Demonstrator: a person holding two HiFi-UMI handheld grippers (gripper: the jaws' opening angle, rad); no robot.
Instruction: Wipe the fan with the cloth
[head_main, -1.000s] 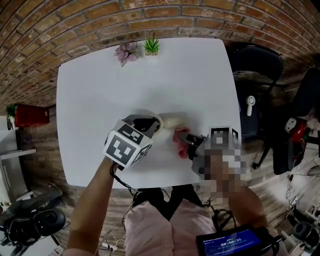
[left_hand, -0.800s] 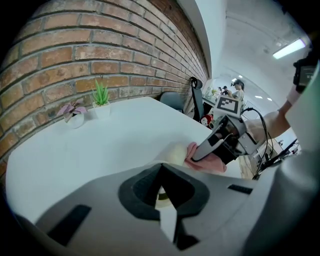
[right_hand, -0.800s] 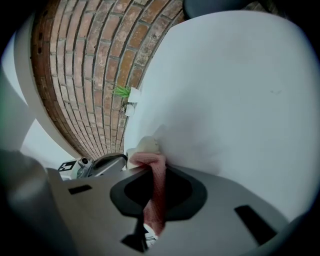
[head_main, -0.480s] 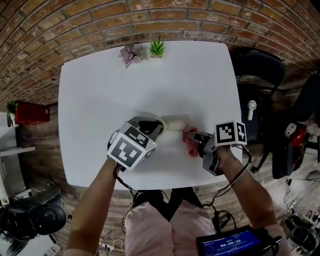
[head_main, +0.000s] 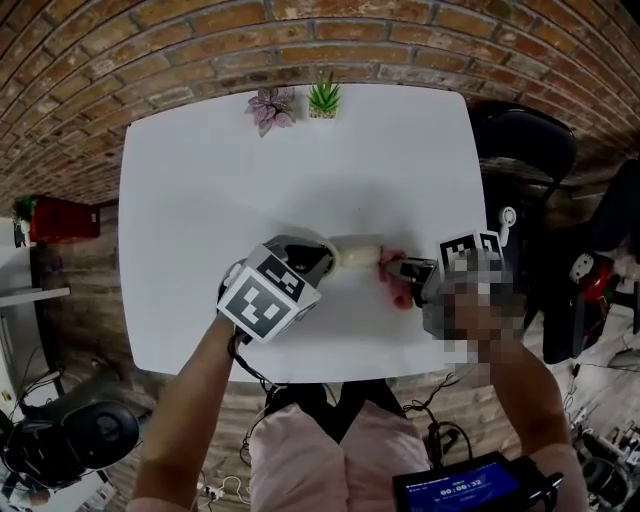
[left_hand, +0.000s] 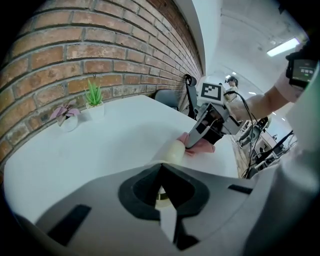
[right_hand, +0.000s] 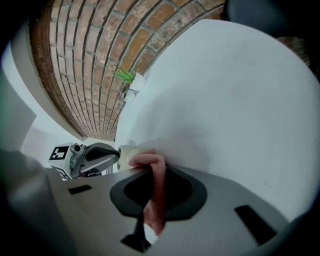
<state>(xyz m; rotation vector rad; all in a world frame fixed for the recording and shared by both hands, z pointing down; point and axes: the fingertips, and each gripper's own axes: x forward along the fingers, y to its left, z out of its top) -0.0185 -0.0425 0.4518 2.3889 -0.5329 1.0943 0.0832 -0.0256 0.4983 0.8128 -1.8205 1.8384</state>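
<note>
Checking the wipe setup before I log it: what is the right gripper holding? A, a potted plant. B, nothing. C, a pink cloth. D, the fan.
C: in the right gripper view the pink cloth runs between the closed jaws of the right gripper, while the fan is held by the left gripper.

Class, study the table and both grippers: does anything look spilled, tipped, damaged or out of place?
Nothing stands out. The pink-leaved plant and green plant stand upright at the far edge of the table, which shows no spill. The left gripper is shut on the cream fan; the right gripper holds the pink cloth at its end.
</note>
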